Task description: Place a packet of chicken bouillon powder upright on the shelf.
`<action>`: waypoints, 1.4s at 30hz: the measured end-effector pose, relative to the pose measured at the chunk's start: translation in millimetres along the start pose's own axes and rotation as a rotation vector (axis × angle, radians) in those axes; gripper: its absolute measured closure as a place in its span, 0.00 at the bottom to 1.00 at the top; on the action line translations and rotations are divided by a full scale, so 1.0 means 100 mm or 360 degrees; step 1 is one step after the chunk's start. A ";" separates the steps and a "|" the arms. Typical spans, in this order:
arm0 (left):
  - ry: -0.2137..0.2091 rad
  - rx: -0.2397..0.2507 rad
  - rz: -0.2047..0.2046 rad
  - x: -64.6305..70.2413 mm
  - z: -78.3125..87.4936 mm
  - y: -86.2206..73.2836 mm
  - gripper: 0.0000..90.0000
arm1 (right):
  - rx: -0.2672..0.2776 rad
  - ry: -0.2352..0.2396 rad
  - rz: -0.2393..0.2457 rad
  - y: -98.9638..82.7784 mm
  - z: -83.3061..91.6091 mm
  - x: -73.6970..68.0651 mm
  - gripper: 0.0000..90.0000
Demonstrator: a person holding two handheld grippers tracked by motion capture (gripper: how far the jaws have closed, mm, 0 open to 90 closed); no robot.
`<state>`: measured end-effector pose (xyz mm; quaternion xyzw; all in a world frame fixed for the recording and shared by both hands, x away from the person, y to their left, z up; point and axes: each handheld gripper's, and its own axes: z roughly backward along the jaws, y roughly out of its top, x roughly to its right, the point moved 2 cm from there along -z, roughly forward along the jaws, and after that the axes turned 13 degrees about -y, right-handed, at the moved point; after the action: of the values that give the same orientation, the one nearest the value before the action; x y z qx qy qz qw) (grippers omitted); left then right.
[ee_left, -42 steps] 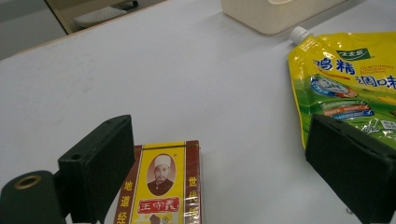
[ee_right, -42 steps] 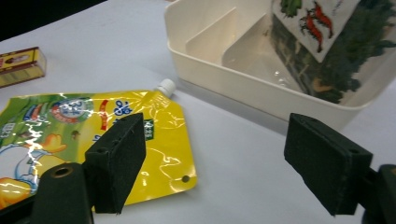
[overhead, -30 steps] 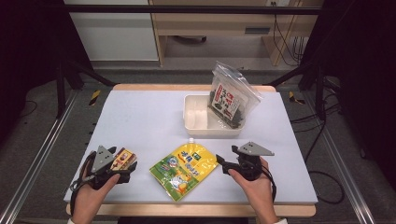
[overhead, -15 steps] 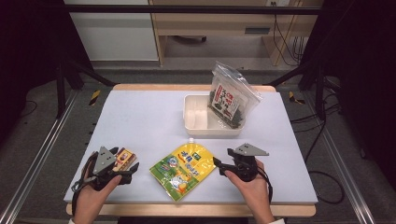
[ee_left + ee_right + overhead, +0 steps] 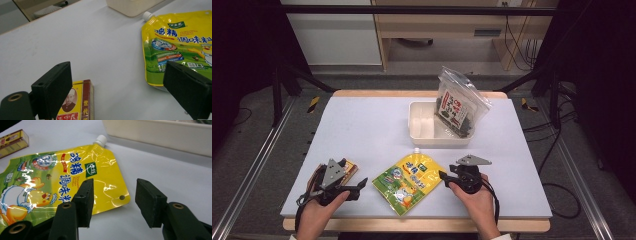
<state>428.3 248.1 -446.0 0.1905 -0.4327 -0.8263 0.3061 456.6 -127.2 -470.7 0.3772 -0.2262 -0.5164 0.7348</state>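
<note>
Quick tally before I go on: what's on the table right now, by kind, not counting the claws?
Yellow spouted pouch: 1
Small yellow and red box: 1
White tray: 1
Clear zip bag of dark food, standing in the tray: 1
Total: 4

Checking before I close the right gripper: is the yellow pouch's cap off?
No. In the right gripper view the white cap sits on the spout of the yellow pouch, near the cream tray.
</note>
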 end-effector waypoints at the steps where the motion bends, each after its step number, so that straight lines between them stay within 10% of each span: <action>1: -0.0004 -0.0012 -0.0011 0.00 0.00 0.00 0.09 | -0.0009 -0.0006 0.0003 0.00 -0.02 0.00 0.57; 42: 0.0002 -0.0013 -0.0044 0.02 0.00 0.03 0.09 | -0.0222 0.0038 0.0001 -0.01 -0.30 -0.05 0.53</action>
<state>427.8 245.6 -443.6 0.1957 -0.4264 -0.8322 0.2957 475.9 -113.2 -489.8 0.3311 -0.1812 -0.5261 0.7620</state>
